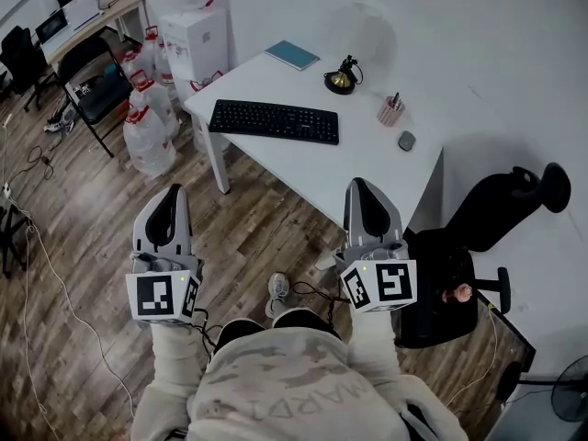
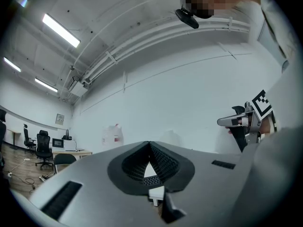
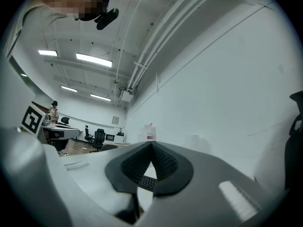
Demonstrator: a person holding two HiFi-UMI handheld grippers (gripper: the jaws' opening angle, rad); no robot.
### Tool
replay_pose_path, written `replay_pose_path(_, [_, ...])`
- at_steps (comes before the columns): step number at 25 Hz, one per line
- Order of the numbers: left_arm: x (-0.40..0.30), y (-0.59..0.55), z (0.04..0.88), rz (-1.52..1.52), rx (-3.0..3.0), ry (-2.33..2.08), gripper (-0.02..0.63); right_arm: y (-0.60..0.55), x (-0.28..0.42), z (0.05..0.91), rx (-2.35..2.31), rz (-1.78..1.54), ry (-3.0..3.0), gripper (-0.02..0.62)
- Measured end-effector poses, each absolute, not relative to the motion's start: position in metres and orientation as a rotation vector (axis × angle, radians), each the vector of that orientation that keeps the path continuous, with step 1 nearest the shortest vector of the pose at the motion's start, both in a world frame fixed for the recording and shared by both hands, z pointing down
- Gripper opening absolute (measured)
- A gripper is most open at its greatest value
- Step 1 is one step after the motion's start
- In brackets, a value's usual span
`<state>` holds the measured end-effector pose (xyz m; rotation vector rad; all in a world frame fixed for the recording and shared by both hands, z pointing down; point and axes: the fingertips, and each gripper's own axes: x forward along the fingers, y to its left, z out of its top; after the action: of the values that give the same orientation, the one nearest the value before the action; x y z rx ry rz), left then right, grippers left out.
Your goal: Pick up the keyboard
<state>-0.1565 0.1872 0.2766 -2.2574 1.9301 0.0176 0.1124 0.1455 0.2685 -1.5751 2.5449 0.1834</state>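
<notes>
1. Standing on a wood floor (image 1: 101, 219), with one shoe (image 1: 278, 288) showing just below the chest.
2. Holding the left tongs (image 1: 172, 193) and the right tongs (image 1: 367, 187) out in front, side by side and well apart, both aimed towards a white table (image 1: 367, 177).
3. Showing both tongs pressed together at the tips, with nothing clamped in either and each marker cube turned back towards the body.
4. Hanging short of the task's thing: left tongs over bare floor, right tongs overlapping the table's near edge in the head view.
5. Finding the black keyboard (image 1: 274, 120) flat on the table beyond the tongs, towards its left end, well apart from both and untouched.
6. Passing, right of the keyboard, a dark mouse (image 1: 406, 141) and a cup of pens (image 1: 391, 110); further back, a teal notebook (image 1: 293, 55) and a small black-and-brass object (image 1: 342, 78).
7. Ending with a black office chair (image 1: 478, 219) at the table's right, water jugs (image 1: 150, 127) at its left, and a second desk (image 1: 115, 9) in the far corner.
</notes>
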Motion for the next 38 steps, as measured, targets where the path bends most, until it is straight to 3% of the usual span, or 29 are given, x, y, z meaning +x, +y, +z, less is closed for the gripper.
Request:
replay_pose_path(17, [-0.142, 0.055, 0.269, 0.011, -2.196, 1.983, 0.005, 0.001, 0.119, 0.264, -1.475, 0.188, 2.594, 0.011])
replay_pose_path(38, [-0.130, -0.033, 0.278, -0.028, -2.217, 1.971, 0.006, -0.085, 0.141, 0.283, -1.523, 0.115, 2.561, 0.011])
